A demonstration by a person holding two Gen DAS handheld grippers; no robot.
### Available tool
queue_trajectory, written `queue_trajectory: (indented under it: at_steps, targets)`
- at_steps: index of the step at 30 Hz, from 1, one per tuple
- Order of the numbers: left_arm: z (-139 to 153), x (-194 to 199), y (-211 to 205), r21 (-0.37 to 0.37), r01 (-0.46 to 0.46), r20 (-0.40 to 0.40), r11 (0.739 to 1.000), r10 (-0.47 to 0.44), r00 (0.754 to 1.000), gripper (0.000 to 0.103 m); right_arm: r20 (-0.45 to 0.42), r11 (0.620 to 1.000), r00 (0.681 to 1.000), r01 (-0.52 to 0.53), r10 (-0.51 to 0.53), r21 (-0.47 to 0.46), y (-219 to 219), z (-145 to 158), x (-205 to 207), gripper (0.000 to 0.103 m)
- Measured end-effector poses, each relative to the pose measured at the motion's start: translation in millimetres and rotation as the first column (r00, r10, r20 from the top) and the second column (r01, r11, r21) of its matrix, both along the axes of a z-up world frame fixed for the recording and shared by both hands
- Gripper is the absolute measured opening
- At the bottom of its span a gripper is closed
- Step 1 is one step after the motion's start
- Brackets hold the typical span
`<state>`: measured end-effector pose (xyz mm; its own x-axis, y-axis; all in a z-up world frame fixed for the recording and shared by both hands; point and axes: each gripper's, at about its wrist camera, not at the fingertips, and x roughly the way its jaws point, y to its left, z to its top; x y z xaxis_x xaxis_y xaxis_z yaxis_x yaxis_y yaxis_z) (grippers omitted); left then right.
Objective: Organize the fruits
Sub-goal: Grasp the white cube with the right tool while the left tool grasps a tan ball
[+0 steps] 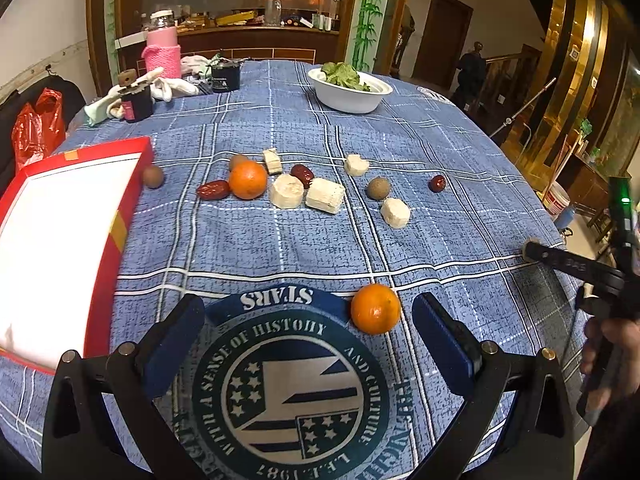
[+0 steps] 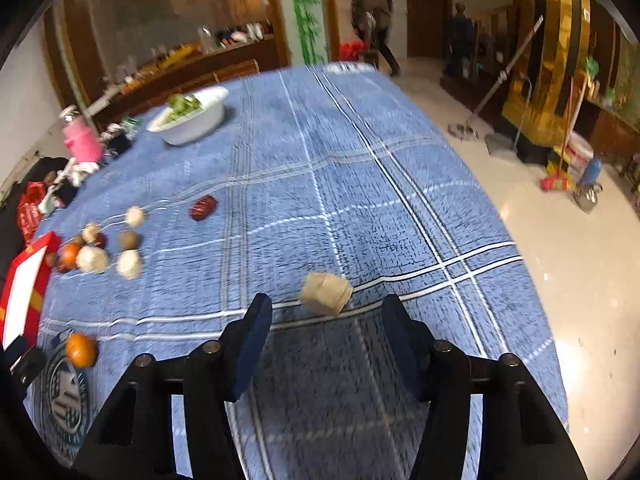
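My left gripper (image 1: 308,324) is open and empty above the blue plaid tablecloth (image 1: 320,240). A small orange (image 1: 375,309) lies just ahead of its right finger. Farther off lie another orange (image 1: 247,179), red dates (image 1: 213,190), brown longans (image 1: 378,188) and several pale fruit chunks (image 1: 325,195). A red tray with a white inside (image 1: 60,236) stands at the left. My right gripper (image 2: 326,318) is open, with a pale chunk (image 2: 326,293) on the cloth just past its fingertips, between them. That view is blurred.
A white bowl of green leaves (image 1: 349,90) stands at the far side. A pink-wrapped jar (image 1: 162,50), dark cups and white gloves (image 1: 176,86) crowd the far left. The table edge drops to the floor at right (image 2: 560,280). My right gripper shows at the left view's right edge (image 1: 576,264).
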<state>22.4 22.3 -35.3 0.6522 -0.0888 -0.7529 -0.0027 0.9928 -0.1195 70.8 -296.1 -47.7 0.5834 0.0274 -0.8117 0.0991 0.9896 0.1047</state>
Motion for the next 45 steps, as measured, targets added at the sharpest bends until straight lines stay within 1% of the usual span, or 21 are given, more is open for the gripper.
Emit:
queue_trajectory:
  at_steps: [1, 2, 3, 4, 6, 9, 11, 13, 15, 16, 18, 20, 23, 24, 26, 28, 30, 34, 37, 39, 45]
  targets:
    - [0, 2, -1, -0.001, 0.003, -0.004, 1.000, -0.003, 1.000, 0.103, -0.023, 1.000, 1.000, -0.001, 0.001, -0.002, 0, -5, 5, 0.056]
    - [-1, 5, -3, -0.003, 0.005, -0.010, 1.000, -0.005, 1.000, 0.103, -0.045, 1.000, 0.999, -0.007, 0.006, -0.008, 1, -11, 10, 0.051]
    - [0, 9, -5, -0.007, 0.006, -0.017, 1.000, -0.006, 1.000, 0.103, -0.037, 0.999, 0.999, -0.010, 0.009, -0.033, 3, -12, 10, 0.041]
    - [1, 15, -10, -0.016, 0.009, -0.024, 1.000, -0.010, 1.000, 0.103, -0.033, 0.999, 0.999, -0.024, 0.022, -0.036, 5, -12, 11, 0.034]
    - [4, 26, -23, -0.015, 0.015, -0.015, 1.000, -0.015, 1.000, 0.103, -0.019, 0.999, 0.999, -0.032, 0.032, 0.001, 2, -10, 11, 0.034]
    - [5, 48, -53, 0.027, 0.043, -0.028, 0.999, -0.042, 0.999, 0.103, 0.028, 0.999, 0.999, -0.033, 0.032, 0.039, -1, -3, 12, 0.034]
    - [6, 61, -69, 0.064, 0.039, -0.014, 0.997, -0.039, 0.999, 0.103, 0.057, 0.996, 0.998, -0.036, 0.031, 0.080, -2, 1, 13, 0.034]
    - [1, 78, -83, 0.087, 0.035, -0.023, 0.996, -0.033, 0.999, 0.100, 0.087, 0.990, 0.996, -0.045, 0.033, 0.130, -3, 0, 17, 0.035]
    - [-9, 92, -90, 0.100, 0.021, -0.060, 0.995, -0.015, 0.998, 0.085, 0.101, 0.985, 0.994, -0.058, 0.042, 0.163, -3, -3, 19, 0.035]
    - [-13, 96, -90, 0.098, 0.014, -0.079, 0.995, -0.007, 0.997, 0.083, 0.100, 0.982, 0.994, -0.064, 0.046, 0.180, -3, -4, 19, 0.035]
    - [-24, 104, -90, 0.113, -0.010, -0.120, 0.994, 0.024, 0.993, 0.069, 0.117, 0.974, 0.991, -0.082, 0.057, 0.213, -4, -3, 21, 0.035]
    - [-33, 111, -88, 0.107, -0.033, -0.155, 0.994, 0.049, 0.987, 0.064, 0.148, 0.970, 0.987, -0.093, 0.061, 0.225, -5, 2, 19, 0.035]
    - [-34, 115, -88, 0.108, -0.056, -0.130, 0.993, 0.070, 0.989, 0.051, 0.151, 0.964, 0.986, -0.105, 0.068, 0.246, -4, 0, 20, 0.035]
    - [-33, 116, -89, 0.110, -0.058, -0.126, 0.992, 0.071, 0.989, 0.039, 0.151, 0.962, 0.985, -0.114, 0.078, 0.249, -2, -1, 19, 0.035]
    - [-33, 117, -91, 0.120, -0.055, -0.108, 0.991, 0.068, 0.992, 0.024, 0.157, 0.961, 0.983, -0.136, 0.099, 0.241, 4, 0, 19, 0.035]
    - [-32, 114, -91, 0.127, -0.046, -0.109, 0.991, 0.060, 0.992, 0.024, 0.163, 0.961, 0.980, -0.149, 0.112, 0.234, 7, 1, 17, 0.035]
    - [-28, 111, -84, 0.096, -0.044, -0.114, 0.994, 0.055, 0.992, 0.024, 0.164, 0.965, 0.980, -0.144, 0.109, 0.221, 7, 1, 16, 0.035]
    - [-5, 79, -63, 0.051, -0.054, -0.059, 0.997, 0.057, 0.997, 0.024, 0.171, 0.970, 0.980, -0.139, 0.105, 0.200, 6, 1, 15, 0.035]
    - [6, 55, -41, -0.009, -0.062, -0.054, 0.998, 0.062, 0.997, 0.024, 0.169, 0.974, 0.979, -0.142, 0.111, 0.179, 9, 0, 14, 0.035]
    - [11, 40, -30, -0.012, -0.069, -0.033, 0.998, 0.069, 0.997, 0.024, 0.169, 0.975, 0.979, -0.143, 0.114, 0.171, 11, 2, 12, 0.035]
    - [19, 0, 28, -0.062, -0.155, -0.002, 0.986, 0.155, 0.988, 0.025, 0.195, 0.973, 0.966, -0.197, 0.171, 0.122, 40, 23, -15, 0.035]
